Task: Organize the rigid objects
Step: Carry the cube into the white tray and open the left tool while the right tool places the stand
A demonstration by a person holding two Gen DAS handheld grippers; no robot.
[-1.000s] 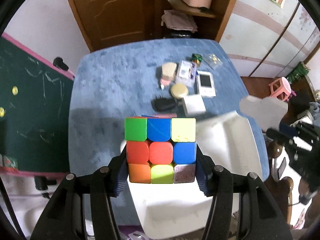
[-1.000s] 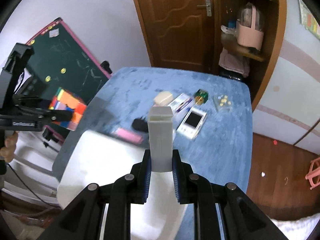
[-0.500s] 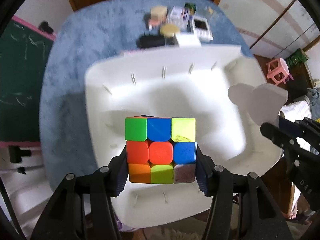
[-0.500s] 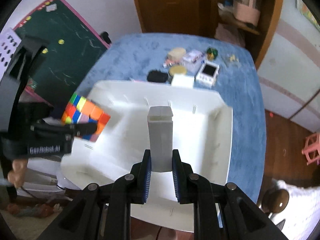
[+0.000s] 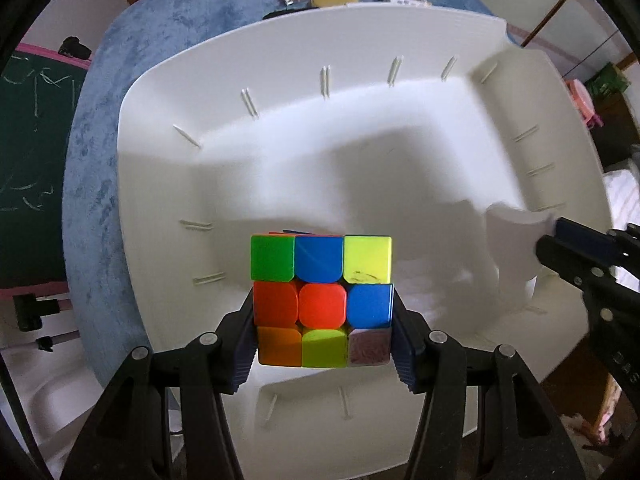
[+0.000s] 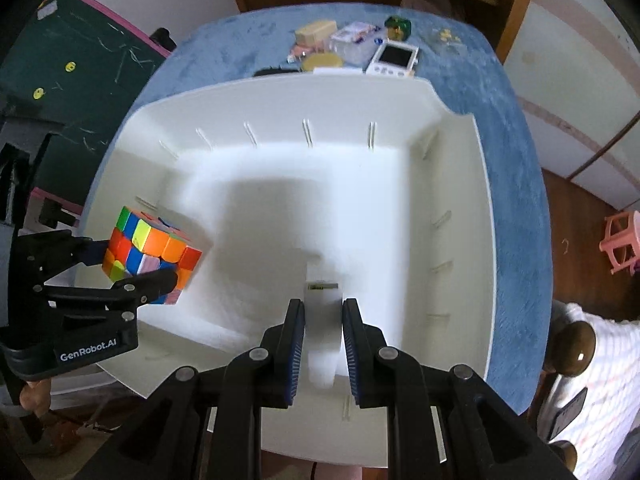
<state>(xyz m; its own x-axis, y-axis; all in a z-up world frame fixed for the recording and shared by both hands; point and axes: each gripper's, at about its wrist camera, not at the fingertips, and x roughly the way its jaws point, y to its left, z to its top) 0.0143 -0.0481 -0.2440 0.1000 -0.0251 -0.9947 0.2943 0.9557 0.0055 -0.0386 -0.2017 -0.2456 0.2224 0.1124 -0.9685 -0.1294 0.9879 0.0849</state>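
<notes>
Left wrist view had the left gripper (image 5: 322, 344) nearest, its two blue pads pressed on the sides of a colourful puzzle cube (image 5: 321, 299) and its jaws spread to the cube's width. The cube hung over the near left part of a large white bin (image 5: 168, 120), inside its walls; whether it touched the floor could not be told. At the right edge, the right gripper (image 5: 532, 240) gripped a white block (image 5: 510, 264) over the bin's near right side.

In the right wrist view, the right gripper (image 6: 323, 334) stood nearly closed, pinching the narrow white block (image 6: 322, 332) upright, low inside the bin (image 6: 460, 184). To the left, the left gripper (image 6: 138, 264) carried the cube (image 6: 150, 254) tilted, beside the bin's left wall.

Beyond the bin's far wall, on the blue tabletop (image 6: 240, 44), lay a cluster of small things: a white handheld device (image 6: 394, 59), a round yellow lid (image 6: 323, 62), a tan block (image 6: 315, 31) and a clear packet (image 6: 354, 36).
</notes>
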